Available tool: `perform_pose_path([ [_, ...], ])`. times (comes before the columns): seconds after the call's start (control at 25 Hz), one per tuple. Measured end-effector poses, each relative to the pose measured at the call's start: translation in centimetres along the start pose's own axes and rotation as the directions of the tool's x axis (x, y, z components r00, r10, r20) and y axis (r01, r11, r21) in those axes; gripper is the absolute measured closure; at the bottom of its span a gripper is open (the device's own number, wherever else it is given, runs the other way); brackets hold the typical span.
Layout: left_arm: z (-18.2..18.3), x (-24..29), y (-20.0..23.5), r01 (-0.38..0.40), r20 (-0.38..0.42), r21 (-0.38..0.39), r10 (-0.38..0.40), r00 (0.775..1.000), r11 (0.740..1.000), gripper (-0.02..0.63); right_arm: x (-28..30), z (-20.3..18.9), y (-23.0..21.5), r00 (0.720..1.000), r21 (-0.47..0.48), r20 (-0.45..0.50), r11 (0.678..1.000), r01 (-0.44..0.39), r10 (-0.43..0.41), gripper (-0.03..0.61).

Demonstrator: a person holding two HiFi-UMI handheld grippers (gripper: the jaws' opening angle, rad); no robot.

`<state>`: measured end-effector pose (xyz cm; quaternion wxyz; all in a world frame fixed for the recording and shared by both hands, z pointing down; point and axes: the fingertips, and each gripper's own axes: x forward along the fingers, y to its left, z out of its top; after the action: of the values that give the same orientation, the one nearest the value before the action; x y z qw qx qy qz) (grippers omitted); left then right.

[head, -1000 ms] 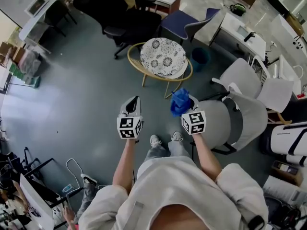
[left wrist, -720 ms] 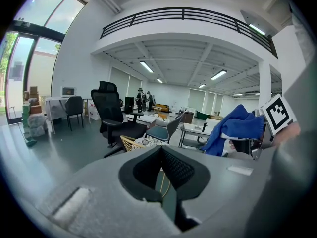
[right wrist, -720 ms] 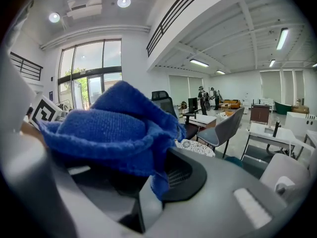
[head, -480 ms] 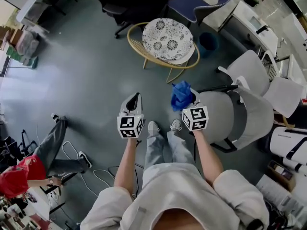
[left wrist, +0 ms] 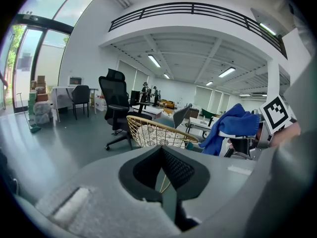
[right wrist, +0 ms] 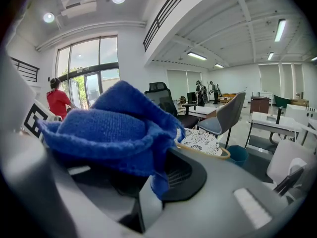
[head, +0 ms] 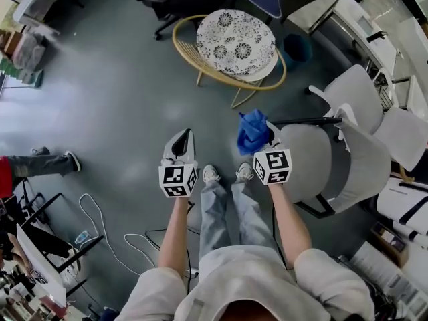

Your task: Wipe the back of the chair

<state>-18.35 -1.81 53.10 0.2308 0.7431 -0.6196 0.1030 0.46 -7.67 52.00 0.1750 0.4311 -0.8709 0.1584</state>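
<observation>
A pale grey shell chair [head: 348,169] stands at the right of the head view, its seat beside my right gripper [head: 262,134]. That gripper is shut on a bunched blue cloth [head: 252,131], held in the air left of the chair and apart from it. In the right gripper view the blue cloth [right wrist: 109,125] fills the space over the right gripper [right wrist: 148,177] and hides its tips. My left gripper [head: 181,144] hangs level with it over the floor, shut and holding nothing. The left gripper [left wrist: 162,157] has its pads together, with the blue cloth [left wrist: 233,125] off to the right.
A wicker chair [head: 200,69] with a patterned cushion stands ahead. Behind it are black office chairs [left wrist: 116,105], and to the right a teal bin [head: 296,47] and more white chairs [head: 394,122]. A person's legs [head: 40,162] are at the left edge. Cables [head: 100,216] lie on the floor.
Both grippers keep nearly the same place and grip. The view has shifted slightly towards the chairs. The person in red at lower left has moved away, leaving only the legs in view.
</observation>
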Motion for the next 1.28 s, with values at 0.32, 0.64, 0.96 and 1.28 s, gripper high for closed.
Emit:
perform_pose_path([
  [0.32,-4.7,3.6,1.7,0.003,-0.031,-0.004,-0.004,1.000,1.000,0.611,3.2,-3.7,-1.5,1.000,-0.008,-0.013,1.000,0.003,-0.003,0.523],
  [0.64,-7.6,5.1,2.9,0.003,-0.058,-0.006,-0.003,0.998,1.000,0.611,8.4,-6.0,-1.0,1.000,0.004,-0.015,1.000,-0.024,0.025,0.523],
  [0.96,-9.0,5.2,4.6,-0.012,-0.081,-0.007,0.011,0.997,1.000,0.611,15.6,-5.3,1.7,0.997,0.028,0.005,0.997,-0.071,0.071,0.523],
  [1.28,-9.5,5.0,5.7,-0.022,-0.092,0.007,0.023,0.996,1.000,0.611,20.7,-5.1,3.1,0.997,0.052,-0.003,0.995,-0.080,0.080,0.523],
])
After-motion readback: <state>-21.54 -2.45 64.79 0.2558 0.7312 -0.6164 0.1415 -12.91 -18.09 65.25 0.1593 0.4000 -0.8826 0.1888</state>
